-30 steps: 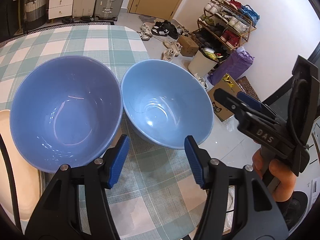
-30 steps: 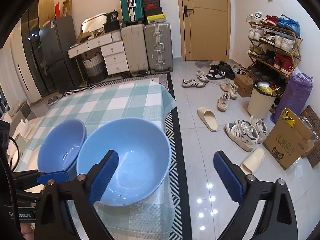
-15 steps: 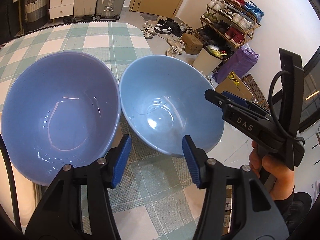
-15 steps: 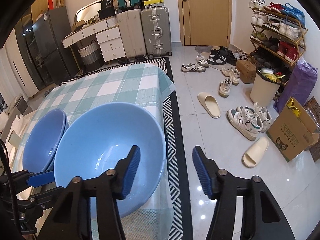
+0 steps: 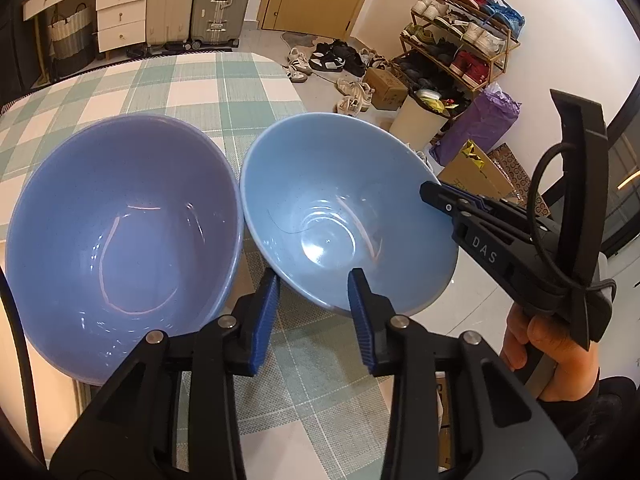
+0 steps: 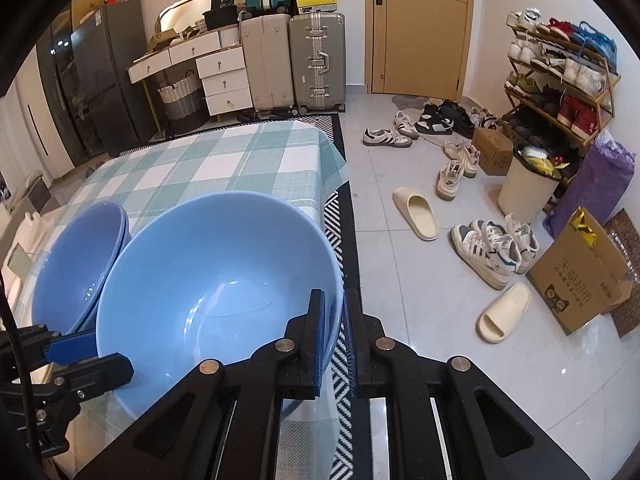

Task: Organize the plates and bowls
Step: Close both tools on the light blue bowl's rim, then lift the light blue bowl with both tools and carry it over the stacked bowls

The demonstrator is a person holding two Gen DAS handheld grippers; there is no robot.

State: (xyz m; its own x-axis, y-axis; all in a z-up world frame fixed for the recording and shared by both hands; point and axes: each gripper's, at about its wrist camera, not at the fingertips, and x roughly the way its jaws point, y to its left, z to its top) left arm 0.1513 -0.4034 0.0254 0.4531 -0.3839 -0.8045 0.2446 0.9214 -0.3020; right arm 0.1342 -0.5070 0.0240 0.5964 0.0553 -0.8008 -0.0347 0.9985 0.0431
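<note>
Two blue bowls stand side by side on the green checked tablecloth (image 5: 192, 80). The darker bowl (image 5: 120, 232) is on the left, and it also shows in the right wrist view (image 6: 76, 264). The light blue bowl (image 5: 340, 216) is on the right by the table's edge. My right gripper (image 6: 334, 332) is shut on the light blue bowl's (image 6: 216, 292) right rim, one finger inside and one outside. My left gripper (image 5: 314, 312) is open and empty, just in front of the gap between the bowls; in the right wrist view its tip (image 6: 72, 344) is at the lower left.
A cream plate edge (image 5: 24, 380) lies at the far left under the darker bowl. The table edge drops to a tiled floor with slippers (image 6: 416, 212), shoes, a cardboard box (image 6: 580, 280), a bin (image 6: 524, 184) and a shoe rack (image 6: 560, 80).
My right gripper has moved in and closed on the light blue bowl's right rim. My left gripper has narrowed slightly and come a little closer to the bowls.
</note>
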